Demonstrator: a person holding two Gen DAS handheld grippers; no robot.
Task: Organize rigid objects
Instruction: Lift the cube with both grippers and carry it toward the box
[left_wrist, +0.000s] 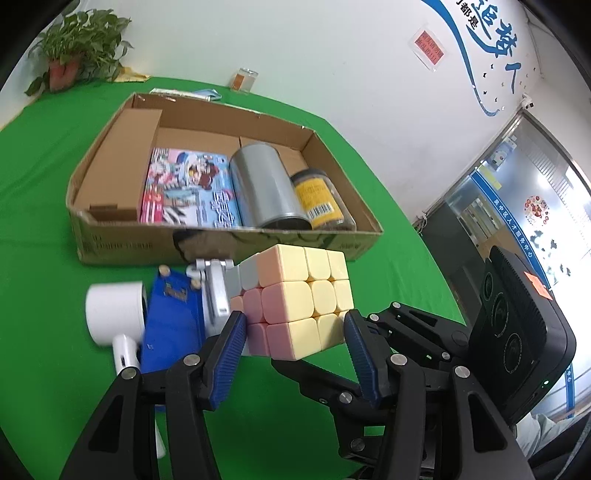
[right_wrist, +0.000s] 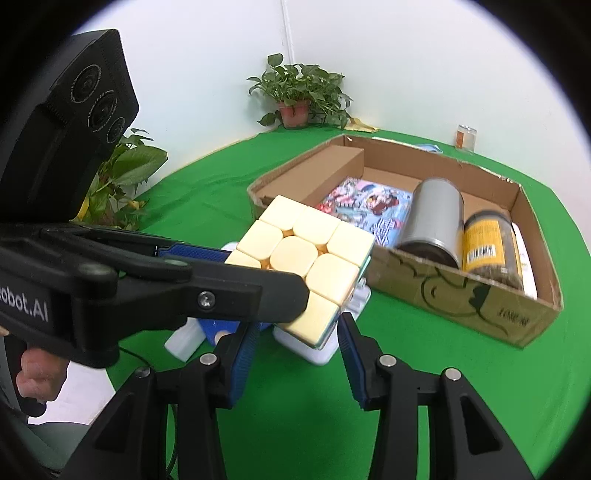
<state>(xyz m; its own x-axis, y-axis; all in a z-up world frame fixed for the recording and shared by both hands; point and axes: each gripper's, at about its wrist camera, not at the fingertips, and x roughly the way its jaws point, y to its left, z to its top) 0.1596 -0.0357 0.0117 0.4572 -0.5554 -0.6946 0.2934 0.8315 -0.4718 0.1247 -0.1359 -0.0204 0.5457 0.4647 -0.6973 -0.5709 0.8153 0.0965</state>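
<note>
My left gripper (left_wrist: 295, 328) is shut on a pastel puzzle cube (left_wrist: 299, 299), holding it above the green table. The cube also shows in the right wrist view (right_wrist: 306, 258), gripped by the left gripper's fingers (right_wrist: 207, 254) that reach in from the left. My right gripper (right_wrist: 299, 332) is open and empty, just below and behind the cube. A shallow cardboard box (left_wrist: 122, 243) lies beyond, holding a colourful book (left_wrist: 188, 188), a grey can (left_wrist: 266, 184) and a yellow-labelled jar (left_wrist: 321, 199). The box (right_wrist: 461, 302) stands at right in the right wrist view.
On the green cloth below the cube lie a blue board (left_wrist: 170, 317), a white hair dryer (left_wrist: 114, 314) and a white-grey device (left_wrist: 214, 291). A potted plant (right_wrist: 299, 96) and a small glass jar (right_wrist: 466, 136) stand at the table's far edge.
</note>
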